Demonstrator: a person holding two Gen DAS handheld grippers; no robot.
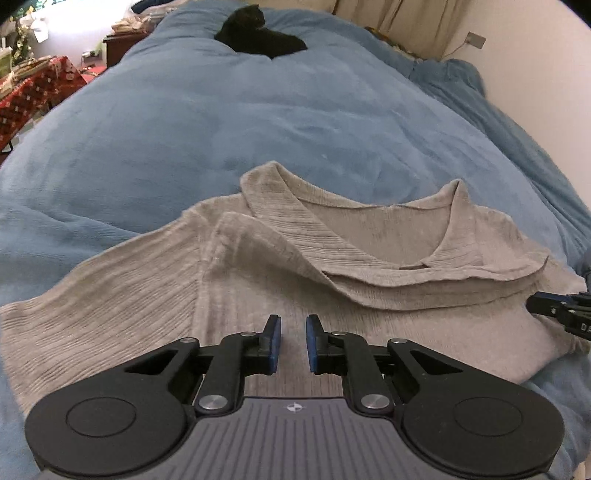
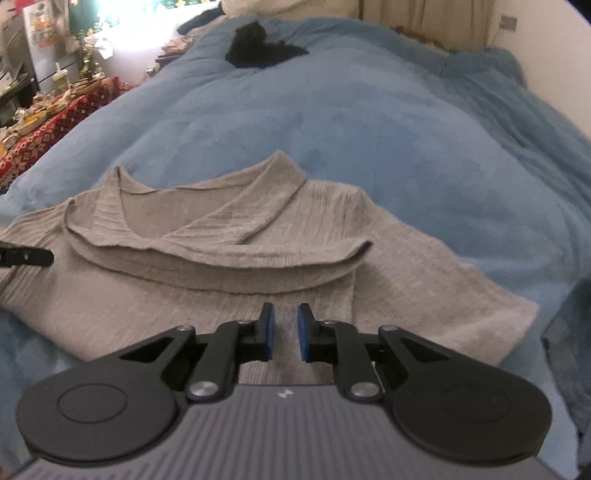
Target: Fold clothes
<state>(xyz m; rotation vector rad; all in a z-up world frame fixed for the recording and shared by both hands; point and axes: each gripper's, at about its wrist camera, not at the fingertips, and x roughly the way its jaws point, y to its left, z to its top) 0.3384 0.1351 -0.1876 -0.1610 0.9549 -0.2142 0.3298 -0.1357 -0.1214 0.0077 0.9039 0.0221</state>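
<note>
Grey sweater [image 1: 258,295]: near hem hidden beneath left gripper [image 1: 293,339] body; same under right gripper [image 2: 284,330]. Dark item [image 1: 258,33] far ahead of the claws, too small to identify. Clutter on red cloth [image 2: 55,122], far left: blurred, cut by edge.

We look from two wrist cameras, each set behind its own fingers and tilted downward along them, close over the grey top [image 1: 280,266] on the blue bedcover [image 1: 221,122]. Our left view sits over the garment's left half, our right view over its right half. Both face up the bed and share the collar [image 2: 207,221], the black heap [image 2: 258,44] far off, and the red patterned cloth [image 1: 33,96] at left. Each catches the other's gripper tip at its edge.
</note>
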